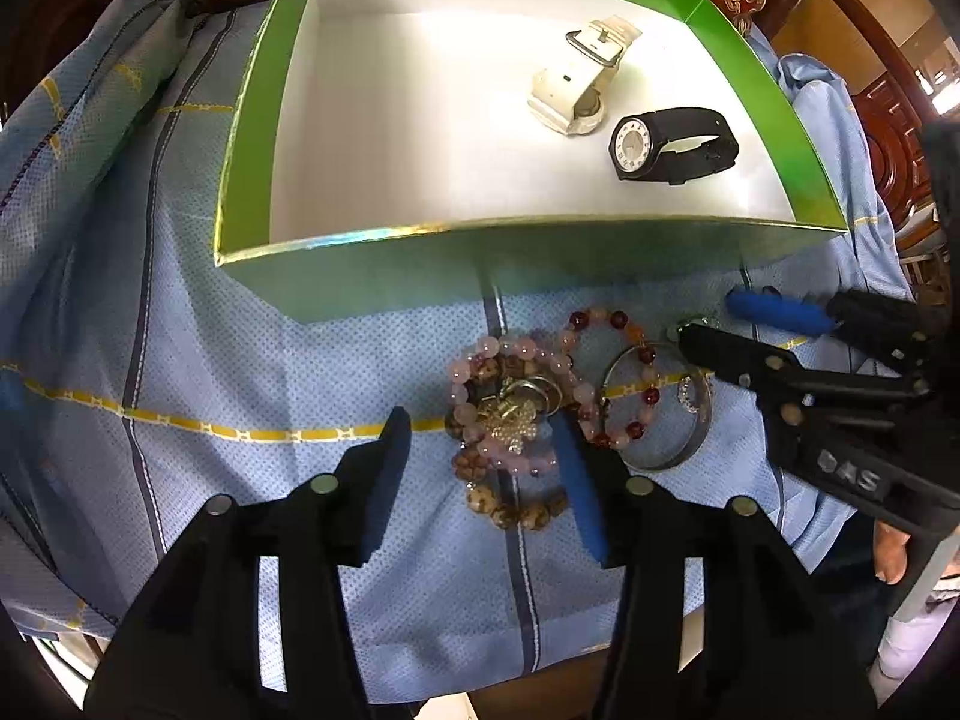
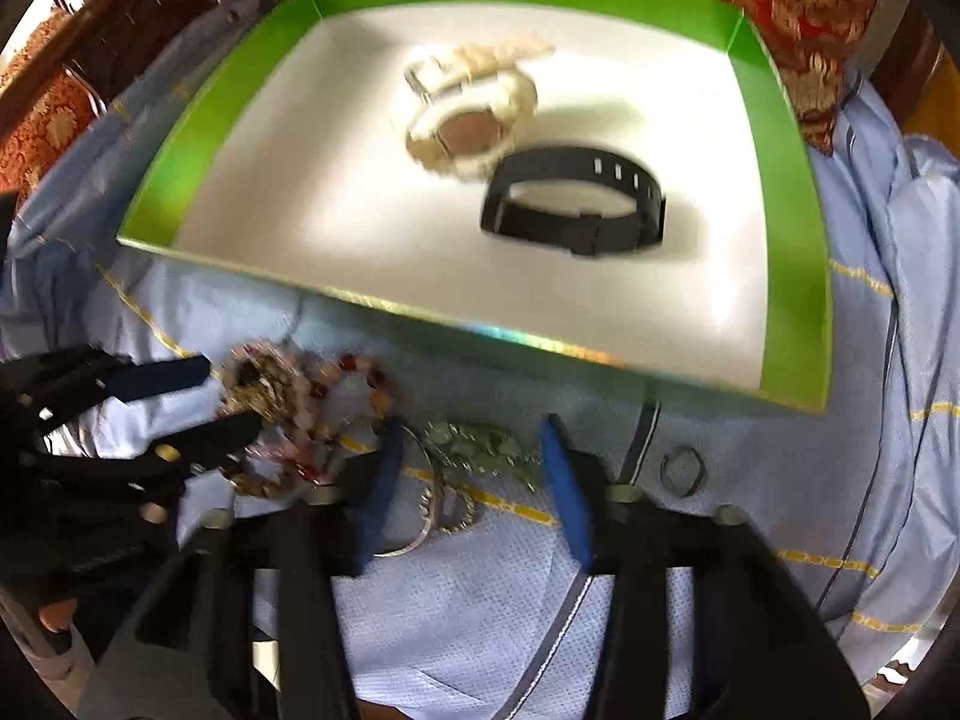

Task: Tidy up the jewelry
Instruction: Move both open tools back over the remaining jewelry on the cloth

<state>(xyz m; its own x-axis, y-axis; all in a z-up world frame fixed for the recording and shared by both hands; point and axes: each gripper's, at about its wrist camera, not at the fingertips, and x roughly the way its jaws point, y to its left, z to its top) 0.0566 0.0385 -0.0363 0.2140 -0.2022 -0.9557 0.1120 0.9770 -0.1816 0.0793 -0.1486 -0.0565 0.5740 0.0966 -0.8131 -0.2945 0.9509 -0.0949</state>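
Inside green box [image 1: 252, 120], two watches, outside one bracelet pile [image 1: 516, 414], both tongs parted, empty.

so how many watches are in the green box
2, both on the white floor of the green cardboard box: a white-strapped watch toward the back, and a black-strapped watch with a round pale dial just in front of it.

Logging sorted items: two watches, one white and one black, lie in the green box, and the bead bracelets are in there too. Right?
Not quite. The white watch and black watch lie in the green box, but the bead bracelets lie outside on the blue cloth, per the left wrist view.
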